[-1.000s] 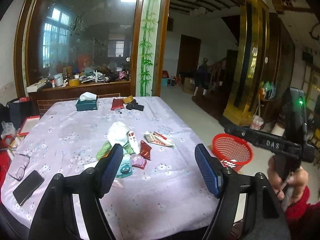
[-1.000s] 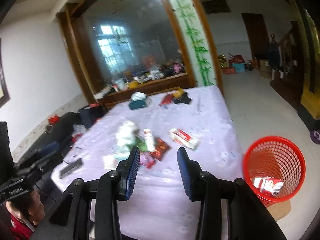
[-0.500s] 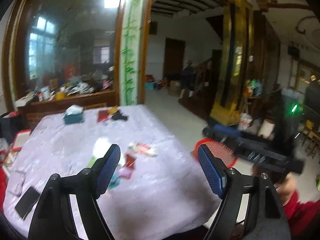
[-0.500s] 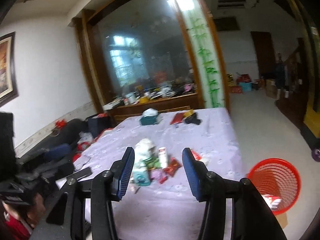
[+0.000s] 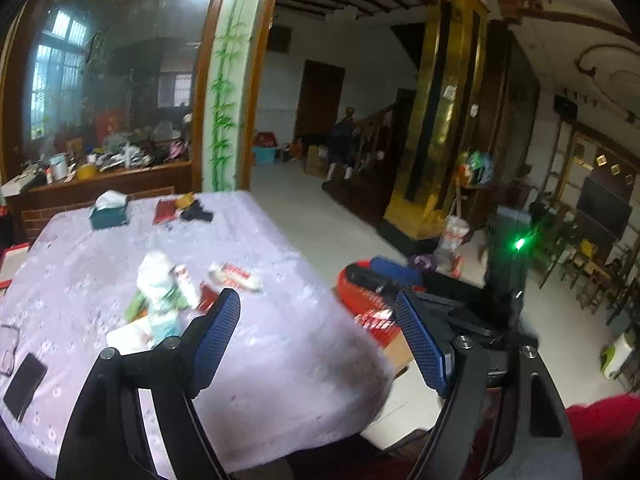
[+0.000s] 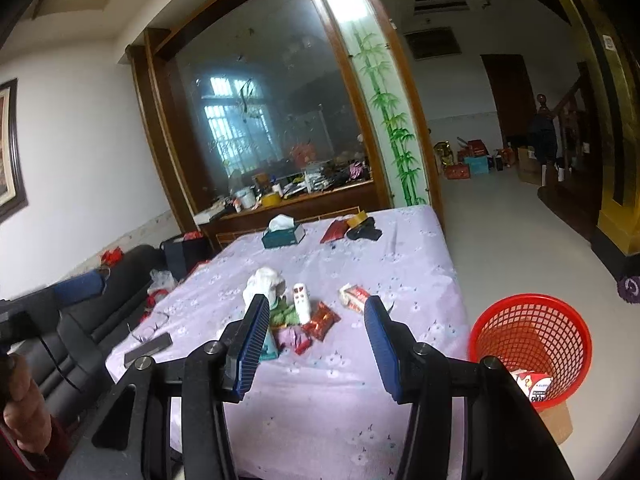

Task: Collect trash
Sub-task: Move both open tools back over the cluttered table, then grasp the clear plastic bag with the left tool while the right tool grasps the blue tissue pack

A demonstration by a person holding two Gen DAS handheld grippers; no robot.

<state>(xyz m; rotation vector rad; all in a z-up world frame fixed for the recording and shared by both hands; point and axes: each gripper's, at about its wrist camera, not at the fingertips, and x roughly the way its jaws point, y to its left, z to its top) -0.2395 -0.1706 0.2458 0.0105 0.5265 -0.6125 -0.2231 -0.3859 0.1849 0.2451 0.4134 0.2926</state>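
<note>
From my left wrist camera, my left hand-held gripper (image 5: 318, 334) stands with its jaws wide apart and nothing between them, hanging over the near edge of the tabletop (image 5: 280, 360). The trash pile (image 5: 168, 300) lies in the middle of the lilac cloth, well ahead of the left finger, with a red-and-white wrapper (image 5: 236, 274) just to its right. The picture is smeared, so I judge the first risk here is aiming badly: a reach made while I swing could land on the cloth and drag it. The phone (image 5: 24, 380) and glasses (image 5: 8, 346) lie at the left edge; they are not rubbish, and a careless sweep could catch them. The red basket (image 5: 360, 280) is mostly hidden behind my other gripper's body, so a drop judged from this side could miss its mouth.

From my right wrist camera, my right hand-held gripper (image 6: 316, 340) has just been opening and now stands apart, empty, lined up on the pile. A white bottle (image 6: 302, 300) leans among the foil packets (image 6: 324, 320); closing on one thin packet may scatter the rest or tip the bottle. The red basket (image 6: 532, 348) sits on the floor beside the table's right corner, with a carton already inside. It looks light, so I judge a knock could topple it.
</note>
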